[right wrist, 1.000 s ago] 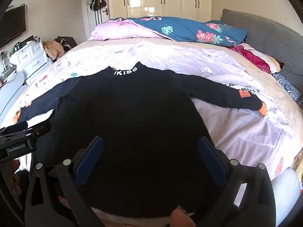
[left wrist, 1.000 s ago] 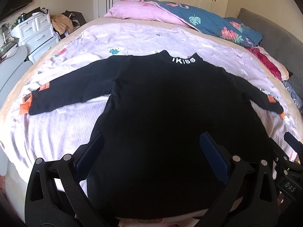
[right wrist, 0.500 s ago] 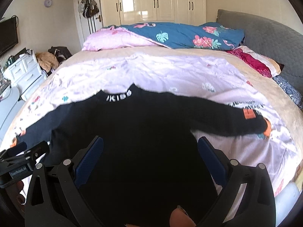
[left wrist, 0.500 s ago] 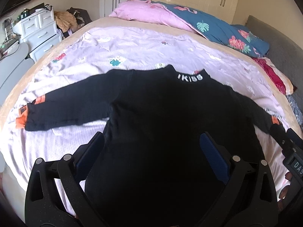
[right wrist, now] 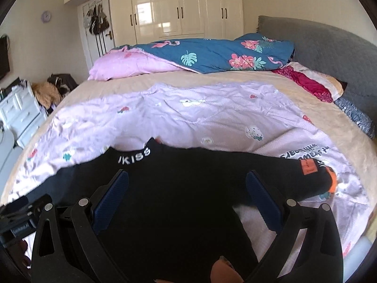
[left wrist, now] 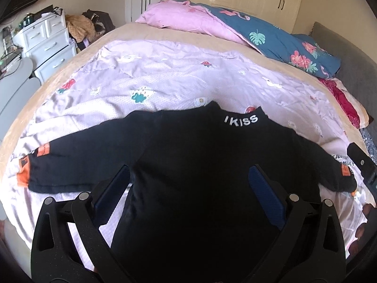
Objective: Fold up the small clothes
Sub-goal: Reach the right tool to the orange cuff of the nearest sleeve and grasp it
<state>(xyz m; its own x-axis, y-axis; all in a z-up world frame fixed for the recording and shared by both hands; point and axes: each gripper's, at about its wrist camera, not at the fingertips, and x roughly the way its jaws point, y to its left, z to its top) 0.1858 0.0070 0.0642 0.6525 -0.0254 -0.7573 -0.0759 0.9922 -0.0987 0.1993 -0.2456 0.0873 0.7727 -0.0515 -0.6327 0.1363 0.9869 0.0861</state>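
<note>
Wrinkled lilac quilt on bed carries flat black long-sleeved knit top, left gripper and right gripper jaws wide, empty; pinching quilt too likely

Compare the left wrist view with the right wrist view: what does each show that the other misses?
Left wrist only: the sweater's far left cuff with its orange trim, and the right gripper's body at the frame edge. Right wrist only: the wall clock, hanging bags, and the left gripper's body. Both: the black sweater spread flat on the lilac sheet, collar lettering, and open jaws above it.
</note>
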